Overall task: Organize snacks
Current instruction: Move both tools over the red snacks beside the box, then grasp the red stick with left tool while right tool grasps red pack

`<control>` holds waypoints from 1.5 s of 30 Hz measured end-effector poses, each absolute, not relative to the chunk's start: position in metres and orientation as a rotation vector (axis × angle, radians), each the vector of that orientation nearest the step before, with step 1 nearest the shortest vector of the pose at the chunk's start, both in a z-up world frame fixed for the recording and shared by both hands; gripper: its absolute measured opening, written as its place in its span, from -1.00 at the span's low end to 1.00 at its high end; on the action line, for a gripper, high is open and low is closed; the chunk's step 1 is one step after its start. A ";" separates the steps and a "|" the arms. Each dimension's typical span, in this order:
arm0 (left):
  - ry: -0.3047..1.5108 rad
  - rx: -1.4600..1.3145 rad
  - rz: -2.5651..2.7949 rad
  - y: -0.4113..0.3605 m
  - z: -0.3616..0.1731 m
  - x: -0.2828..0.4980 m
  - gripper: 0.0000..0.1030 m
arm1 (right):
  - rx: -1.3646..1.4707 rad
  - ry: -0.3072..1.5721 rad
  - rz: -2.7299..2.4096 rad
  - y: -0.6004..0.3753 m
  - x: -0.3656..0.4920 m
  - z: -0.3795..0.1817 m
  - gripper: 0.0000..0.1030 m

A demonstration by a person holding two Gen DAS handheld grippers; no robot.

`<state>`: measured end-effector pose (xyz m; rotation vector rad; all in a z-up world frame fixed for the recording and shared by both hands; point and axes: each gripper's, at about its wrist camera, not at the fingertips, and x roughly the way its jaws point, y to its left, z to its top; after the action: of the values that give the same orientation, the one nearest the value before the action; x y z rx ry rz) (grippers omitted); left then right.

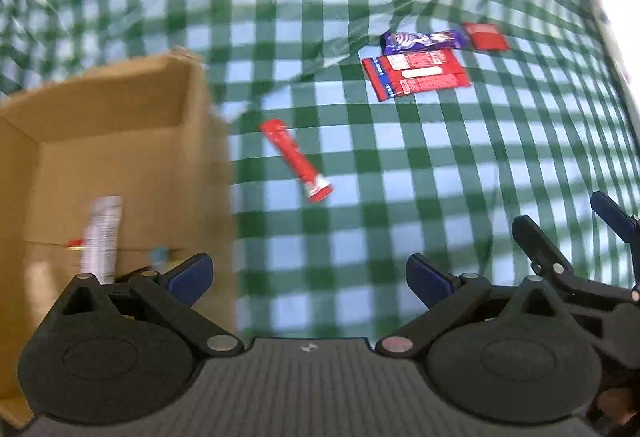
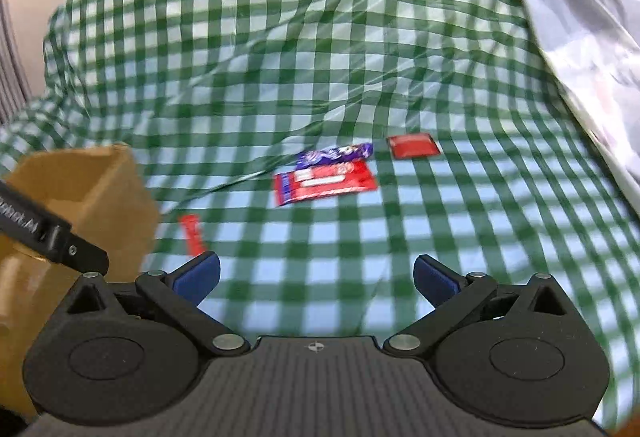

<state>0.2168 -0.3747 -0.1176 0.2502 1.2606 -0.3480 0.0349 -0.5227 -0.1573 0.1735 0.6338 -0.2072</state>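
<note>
While the left gripper [image 1: 308, 277] hangs above the green-and-white checked cloth [image 1: 400, 197] with its blue-padded fingers spread wide and nothing between them, the left wrist view shows an open cardboard box [image 1: 120, 141] at the left. Its near wall runs past the left finger. Inside the box a pale, blurred packet [image 1: 102, 237] stands on end, and some small items at its foot are too smeared to name. On the cloth just right of the box lies a long red stick packet [image 1: 296, 161], angled with its white-banded end nearest the camera. Farther back a wide red wrapper with a blue end [image 1: 416, 75] lies flat, a purple wrapper [image 1: 424, 41] touching its far edge, and a small red square packet [image 1: 486, 36] just beside the purple one. The right gripper [image 1: 560, 237] enters at the lower right edge, its fingers held apart.

From the right wrist, the right gripper [image 2: 316, 281] is likewise spread and holds nothing. The same box [image 2: 100, 193] sits at the left, partly behind a black piece of the left gripper [image 2: 52, 237]. The red stick [image 2: 192, 235] lies near the box corner, close to the left fingertip. Well ahead lie the wide red wrapper [image 2: 324, 183], the purple wrapper [image 2: 336, 154] against it, and the red square [image 2: 414, 146] to their right. A grey crumpled sheet [image 2: 580, 37] covers the cloth's far right side.
</note>
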 end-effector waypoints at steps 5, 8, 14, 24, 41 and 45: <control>1.299 0.231 -0.206 -0.413 -0.171 0.261 1.00 | 0.024 0.661 -0.123 -0.568 0.108 -0.202 0.98; 1.282 0.271 -0.258 -0.437 -0.190 0.277 0.99 | -0.063 0.698 -0.060 -0.584 0.151 -0.229 0.98; 1.377 0.205 -0.126 -0.431 -0.241 0.306 1.00 | -0.172 0.740 0.037 -0.598 0.218 -0.269 0.98; 1.361 0.095 -0.169 -0.412 -0.239 0.313 0.78 | -0.219 0.797 0.238 -0.597 0.305 -0.265 0.98; 1.176 0.103 -0.410 -0.345 -0.151 0.232 -0.83 | 0.217 0.733 -0.051 -0.588 0.124 -0.241 -0.31; 1.125 0.109 -0.484 -0.313 -0.105 0.190 -0.83 | 0.372 0.608 -0.107 -0.568 0.078 -0.202 -0.31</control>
<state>0.1895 -0.3134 -0.1055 0.1092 1.1251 -0.4845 0.0777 -0.5682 -0.2022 0.3721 0.6084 -0.1073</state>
